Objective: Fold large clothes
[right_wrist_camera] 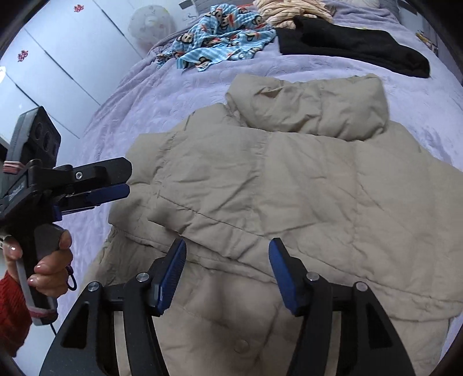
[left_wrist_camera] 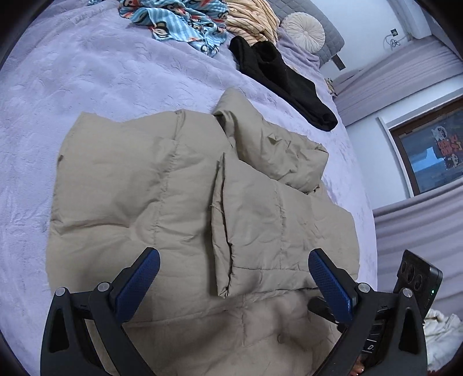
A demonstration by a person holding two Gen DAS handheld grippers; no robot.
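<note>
A beige puffer jacket (left_wrist_camera: 162, 191) lies spread on the lavender bed cover, with one sleeve folded across its body (left_wrist_camera: 277, 219) and its collar at the far end (left_wrist_camera: 269, 136). It also fills the right wrist view (right_wrist_camera: 289, 185). My left gripper (left_wrist_camera: 231, 269) is open and empty, hovering just above the jacket's near hem. My right gripper (right_wrist_camera: 227, 257) is open and empty above the jacket's near edge. In the right wrist view the left gripper (right_wrist_camera: 115, 182) shows from the side at the jacket's left edge, held by a hand.
A black garment (left_wrist_camera: 277, 78), a blue cartoon-print cloth (left_wrist_camera: 179, 20) and a striped yellow cloth (left_wrist_camera: 251, 20) lie at the far end of the bed (left_wrist_camera: 86, 86). A round pillow (left_wrist_camera: 303, 29) is behind. White cupboards (right_wrist_camera: 58, 57) stand left of the bed.
</note>
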